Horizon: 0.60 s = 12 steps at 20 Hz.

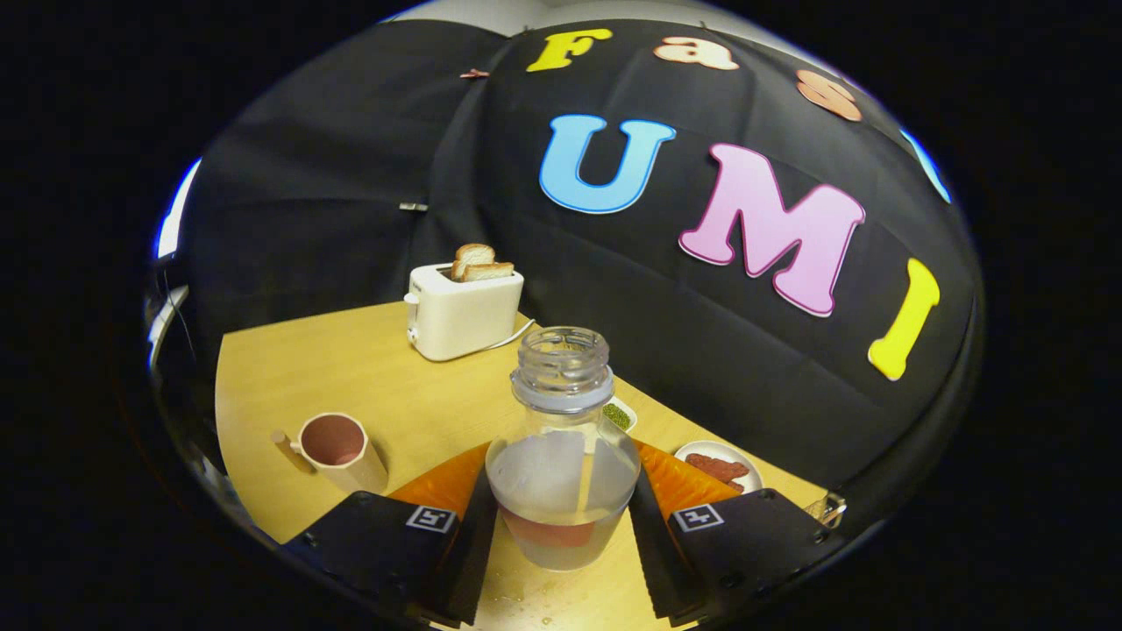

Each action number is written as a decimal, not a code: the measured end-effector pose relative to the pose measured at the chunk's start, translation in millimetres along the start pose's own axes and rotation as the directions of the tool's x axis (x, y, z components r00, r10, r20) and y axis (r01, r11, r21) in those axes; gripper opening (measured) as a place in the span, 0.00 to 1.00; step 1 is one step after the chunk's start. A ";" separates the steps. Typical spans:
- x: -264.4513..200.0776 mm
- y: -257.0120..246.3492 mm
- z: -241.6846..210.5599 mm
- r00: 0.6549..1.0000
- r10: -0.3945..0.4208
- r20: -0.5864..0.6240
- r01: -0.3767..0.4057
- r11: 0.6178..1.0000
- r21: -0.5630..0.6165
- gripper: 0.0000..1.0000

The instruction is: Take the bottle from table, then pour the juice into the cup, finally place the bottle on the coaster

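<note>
My tongs [561, 517] grip a clear bottle [563, 456], one finger pressed to each side of its lower body. The bottle stands upright, long axis vertical, its uncapped mouth pointing up, reddish juice at its bottom. A pink cup [340, 450] sits on the wooden counter [351, 368] left of my fingers. Beyond stands a white toaster [463, 311] with bread.
</note>
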State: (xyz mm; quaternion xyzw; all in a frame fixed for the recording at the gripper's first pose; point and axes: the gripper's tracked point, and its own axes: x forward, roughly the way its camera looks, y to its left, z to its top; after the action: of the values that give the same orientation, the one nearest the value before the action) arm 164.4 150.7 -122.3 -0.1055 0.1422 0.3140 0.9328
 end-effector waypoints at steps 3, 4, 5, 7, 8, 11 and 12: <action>14.1 -1.4 -4.0 0.999 0.042 0.029 -0.045 0.991 0.124 0.74; 20.4 -4.9 -5.7 0.998 0.044 0.039 -0.049 0.989 0.141 0.74; 27.9 -9.8 -6.4 0.998 0.039 0.051 -0.046 0.988 0.147 0.74; 42.1 -17.4 -10.5 0.997 0.026 0.078 -0.038 0.987 0.155 0.74; 48.1 -20.4 -13.3 0.996 0.017 0.086 -0.031 0.986 0.165 0.74; 66.1 -24.2 -26.8 0.995 0.008 0.096 -0.027 0.981 0.191 0.74; 70.4 -24.8 -32.6 0.995 0.006 0.095 -0.024 0.983 0.184 0.74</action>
State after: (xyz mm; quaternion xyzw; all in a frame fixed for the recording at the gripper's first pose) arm 226.9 161.1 -173.5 -0.0028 0.1274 0.3110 0.9418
